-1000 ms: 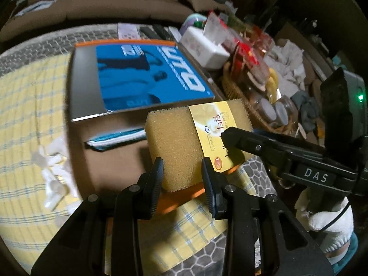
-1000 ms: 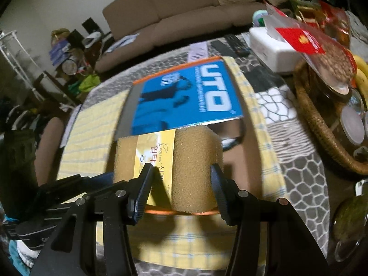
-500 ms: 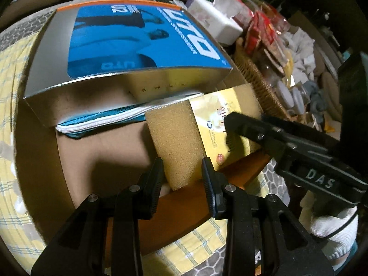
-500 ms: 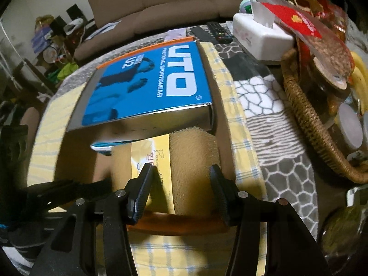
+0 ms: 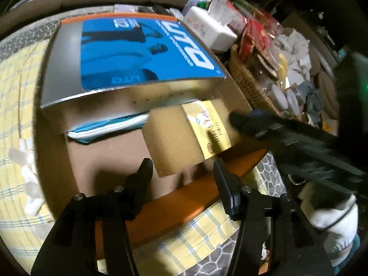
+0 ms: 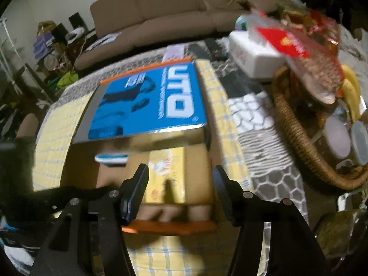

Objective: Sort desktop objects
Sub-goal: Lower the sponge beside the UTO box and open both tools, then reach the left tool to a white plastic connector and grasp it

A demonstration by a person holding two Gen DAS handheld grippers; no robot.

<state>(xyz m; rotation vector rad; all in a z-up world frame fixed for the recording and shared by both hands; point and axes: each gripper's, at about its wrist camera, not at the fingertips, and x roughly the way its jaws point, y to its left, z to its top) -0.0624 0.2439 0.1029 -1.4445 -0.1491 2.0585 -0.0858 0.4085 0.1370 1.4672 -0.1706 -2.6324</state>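
A porous, block-shaped yellow sponge (image 5: 181,138) with a glossy paper band is seen lying inside the cardboard box (image 5: 110,158), below its blue lid (image 5: 147,53). Both the left tool (image 5: 182,170) and right tool (image 6: 180,179) are opening, the sponge released.

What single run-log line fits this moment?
left tool: opening, off sponge | right tool: opening, empty | sponge: in box
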